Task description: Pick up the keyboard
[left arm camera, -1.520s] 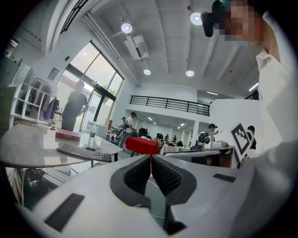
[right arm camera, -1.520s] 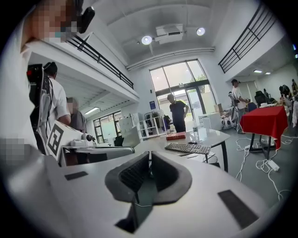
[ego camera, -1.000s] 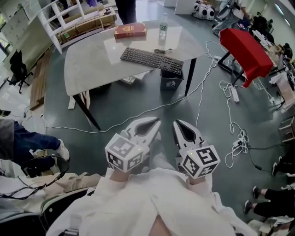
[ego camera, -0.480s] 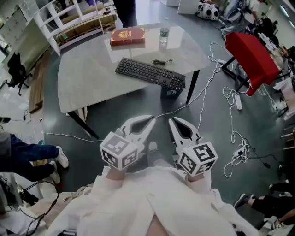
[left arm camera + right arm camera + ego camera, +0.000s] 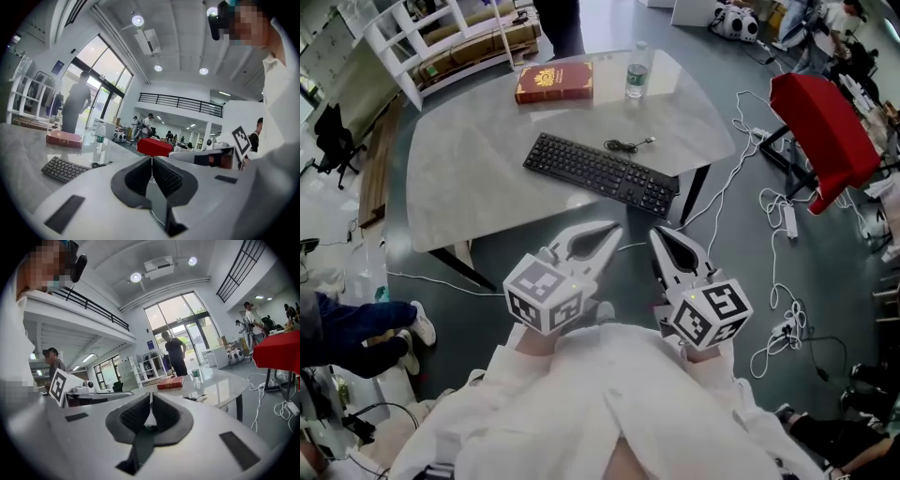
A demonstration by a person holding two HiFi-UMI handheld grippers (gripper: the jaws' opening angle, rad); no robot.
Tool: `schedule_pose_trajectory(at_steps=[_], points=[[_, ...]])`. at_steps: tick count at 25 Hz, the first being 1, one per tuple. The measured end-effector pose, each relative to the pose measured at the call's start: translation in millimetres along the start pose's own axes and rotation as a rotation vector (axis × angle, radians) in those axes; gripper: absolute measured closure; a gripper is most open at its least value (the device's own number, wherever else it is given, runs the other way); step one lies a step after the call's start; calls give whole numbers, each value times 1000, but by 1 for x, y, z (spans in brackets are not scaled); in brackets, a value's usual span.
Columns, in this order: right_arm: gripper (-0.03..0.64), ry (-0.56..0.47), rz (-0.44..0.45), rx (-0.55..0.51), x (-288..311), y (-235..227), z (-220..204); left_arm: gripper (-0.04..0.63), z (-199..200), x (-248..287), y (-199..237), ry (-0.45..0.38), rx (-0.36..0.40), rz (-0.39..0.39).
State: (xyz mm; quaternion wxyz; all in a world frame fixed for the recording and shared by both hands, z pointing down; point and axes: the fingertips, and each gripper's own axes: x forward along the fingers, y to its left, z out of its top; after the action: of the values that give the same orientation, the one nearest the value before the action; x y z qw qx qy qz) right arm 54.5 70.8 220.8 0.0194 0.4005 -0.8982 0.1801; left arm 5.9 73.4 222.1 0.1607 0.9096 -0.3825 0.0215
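Your left gripper (image 5: pixel 615 227) sits low in the centre of the head view, jaws pressed together with nothing between them. Your right gripper (image 5: pixel 657 233) is just to its right, jaws likewise closed and empty. Both point up the frame toward the table (image 5: pixel 459 178). The keyboard (image 5: pixel 600 173) lies flat on the table in the middle of the frame, slanting from upper left to lower right, apart from both grippers. The cable (image 5: pixel 628 144) curls just above it. Near the top of the frame a book (image 5: pixel 554 82) lies flat and a bottle (image 5: pixel 637 70) stands upright beside it
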Motion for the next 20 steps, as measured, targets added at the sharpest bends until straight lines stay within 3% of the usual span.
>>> schedule_pose_trajectory(at_steps=[13, 20], points=[[580, 45, 5, 96, 38, -39, -10, 575, -11, 21, 43, 85, -73, 65], [580, 57, -21, 129, 66, -55, -7, 575, -8, 41, 73, 121, -95, 37]])
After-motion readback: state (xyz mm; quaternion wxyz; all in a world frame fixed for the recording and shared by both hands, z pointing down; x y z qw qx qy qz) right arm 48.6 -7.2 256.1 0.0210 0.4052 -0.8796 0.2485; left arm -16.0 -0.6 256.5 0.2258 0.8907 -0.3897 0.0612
